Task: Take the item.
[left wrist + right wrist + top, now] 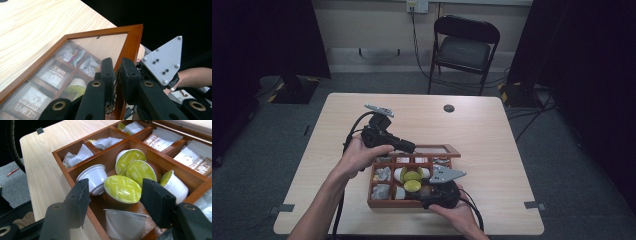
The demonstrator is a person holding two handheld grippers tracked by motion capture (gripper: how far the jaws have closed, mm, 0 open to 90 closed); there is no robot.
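Two grippers are busy: your left gripper [117,75] is pinched on the edge of the glazed lid [130,45], propping it open at twelve o'clock of the wooden box [384,202]. Your right gripper [113,197] gapes wide, holding nothing, over a yellow-topped capsule [122,188] in the middle compartment. Capsules look light, thin-walled and slick; grip the flared rim gently. That lid seems stiff yet fragile.

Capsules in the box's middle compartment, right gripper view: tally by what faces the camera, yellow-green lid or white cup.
Yellow-green lid showing: 4
White cup showing, no lid visible: 2
Total: 6 capsules, all in the wooden box.
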